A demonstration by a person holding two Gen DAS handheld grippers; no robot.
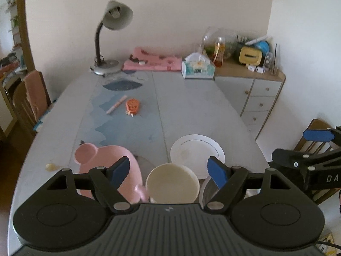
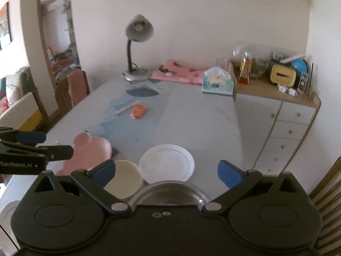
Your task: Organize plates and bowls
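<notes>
**A:** What's in front of me, biggest first?

**B:** The grey table point(image 1: 191, 106) fills most of both views, with a white drawer cabinet point(image 2: 283, 132) at its far right corner and a desk lamp point(image 1: 110, 42) at the back. A pink folded cloth point(image 1: 153, 61) and a tissue box point(image 1: 198, 68) lie along the far edge.

**A:** And the dishes?

**B:** All at the near end. I see the pink bear-shaped plate point(image 1: 102, 157) on the left, the white plate point(image 2: 166, 162) right of it, a cream bowl point(image 1: 172, 183) just in front between them, and a metal bowl point(image 2: 168, 192) nearest my right camera. The cream bowl and the metal bowl look close together; I can't tell if they touch.

**A:** My grippers?

**B:** My left gripper point(image 1: 169, 170) hangs above the cream bowl, jaws wide and holding nothing. My right gripper point(image 2: 167, 172) is spread very wide over the metal bowl and white plate, also empty.

**A:** Small items?

**B:** A pen point(image 1: 116, 104) and an orange object point(image 1: 132, 106) lie side by side mid-table.
</notes>
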